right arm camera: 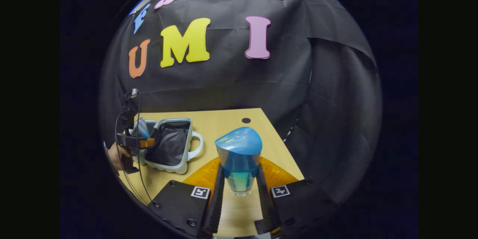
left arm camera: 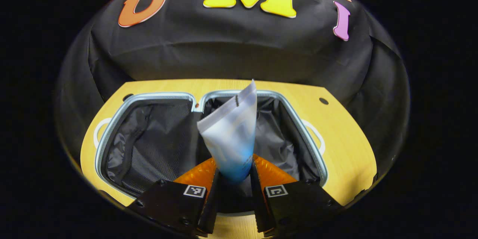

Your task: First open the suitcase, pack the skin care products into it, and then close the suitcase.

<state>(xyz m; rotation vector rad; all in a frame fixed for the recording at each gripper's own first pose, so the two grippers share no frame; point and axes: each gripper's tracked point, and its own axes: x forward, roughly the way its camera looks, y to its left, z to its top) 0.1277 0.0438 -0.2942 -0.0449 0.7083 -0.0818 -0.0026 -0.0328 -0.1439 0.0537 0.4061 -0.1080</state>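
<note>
The suitcase [left arm camera: 112, 127] lies open mid-frame on the desk [left arm camera: 347, 149]; my left gripper [left arm camera: 233, 179] pinches a tube [left arm camera: 231, 134] above it, my right gripper [right arm camera: 239, 186] clamps a bottle [right arm camera: 239, 157] at lower centre. The soft tube could slip and miss

Each gripper has two black blocky housings, and every housing carries a small square black-and-white marker and dark screws. The left gripper [left arm camera: 233, 179] and the right gripper [right arm camera: 240, 186] look alike (thin black cables hang from the left one).
</note>
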